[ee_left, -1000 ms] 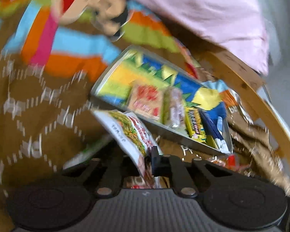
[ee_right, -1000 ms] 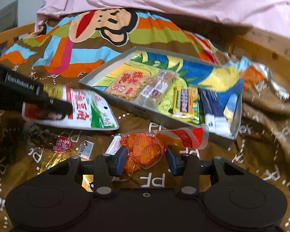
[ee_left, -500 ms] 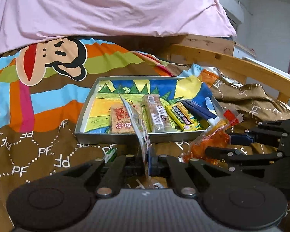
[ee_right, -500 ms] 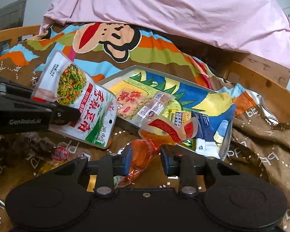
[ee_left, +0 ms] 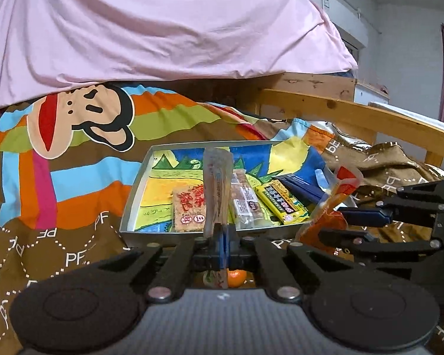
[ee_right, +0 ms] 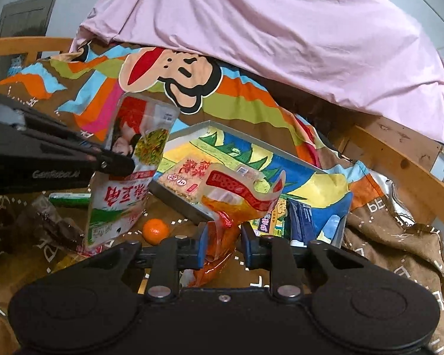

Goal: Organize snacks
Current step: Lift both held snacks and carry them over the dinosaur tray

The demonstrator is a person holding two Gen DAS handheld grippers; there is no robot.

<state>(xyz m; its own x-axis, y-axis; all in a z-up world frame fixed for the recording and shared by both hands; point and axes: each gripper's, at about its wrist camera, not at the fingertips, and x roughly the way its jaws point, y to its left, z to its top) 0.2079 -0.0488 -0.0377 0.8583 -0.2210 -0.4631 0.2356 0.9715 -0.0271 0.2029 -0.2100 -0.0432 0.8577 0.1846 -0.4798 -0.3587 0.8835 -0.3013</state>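
Between the left gripper's (ee_left: 223, 244) shut jaws stands a flat pouch (ee_right: 127, 174), pinched at its edge and hanging clear of the blanket (ee_left: 74, 177); its face carries a green vegetable picture and red-and-white Chinese writing I cannot read. Below those jaws a small orange (ee_right: 155, 228) lies loose on the blanket. Ahead of both pairs of jaws sits the tray (ee_left: 136, 190), already holding a cracker pack (ee_left: 188, 208) with red characters, a clear bar (ee_left: 245, 204), a yellow bar (ee_left: 282, 204) and a dark blue packet (ee_left: 303, 188). To the right, the right gripper's (ee_right: 222, 244) jaws close on an orange bag (ee_right: 222, 236) with a red printed band, lifted just before the tray's near wall. Both snacks appear mid-carry toward the tray. The next move probably calls for laying each down flat in the bare left part of the tray, one at a time. "GenRobot.AI" reads on the left gripper's finger (ee_right: 56, 174), and "PF" repeats across the blanket.
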